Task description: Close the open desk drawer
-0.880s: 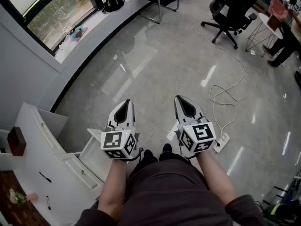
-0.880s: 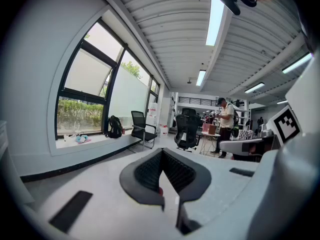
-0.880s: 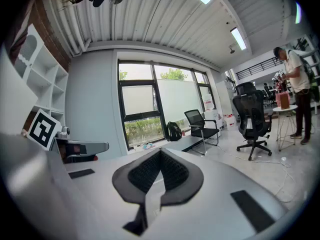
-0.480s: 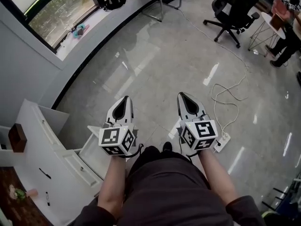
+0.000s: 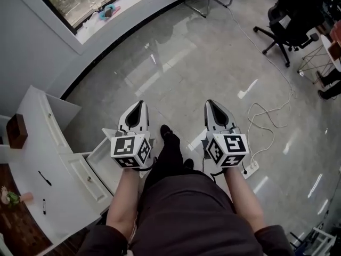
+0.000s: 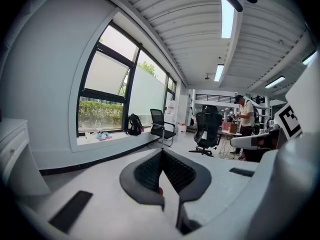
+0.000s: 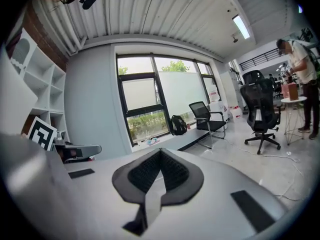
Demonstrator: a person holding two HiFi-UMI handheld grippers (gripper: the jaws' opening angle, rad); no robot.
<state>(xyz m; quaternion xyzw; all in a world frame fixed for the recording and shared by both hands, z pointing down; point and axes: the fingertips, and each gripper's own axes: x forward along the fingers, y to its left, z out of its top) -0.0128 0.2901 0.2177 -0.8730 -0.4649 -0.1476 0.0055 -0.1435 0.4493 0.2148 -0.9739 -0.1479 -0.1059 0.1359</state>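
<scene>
The white desk stands at the left in the head view, with its open drawer pulled out toward the floor. My left gripper hangs just right of the drawer's front, above it, jaws shut and empty. My right gripper floats level with it further right, also shut on nothing. In the left gripper view the left gripper points across the room at a window, and the drawer is not visible there. The right gripper likewise faces the window wall.
A person's leg and black shoe stand between the grippers. A power strip with a white cable lies on the floor at the right. An office chair stands far right. Pens and a brown box rest on the desk.
The view has swung so the desk and drawer sit further right and closer. A foot has stepped forward between the grippers. Both grippers stay shut and side by side.
</scene>
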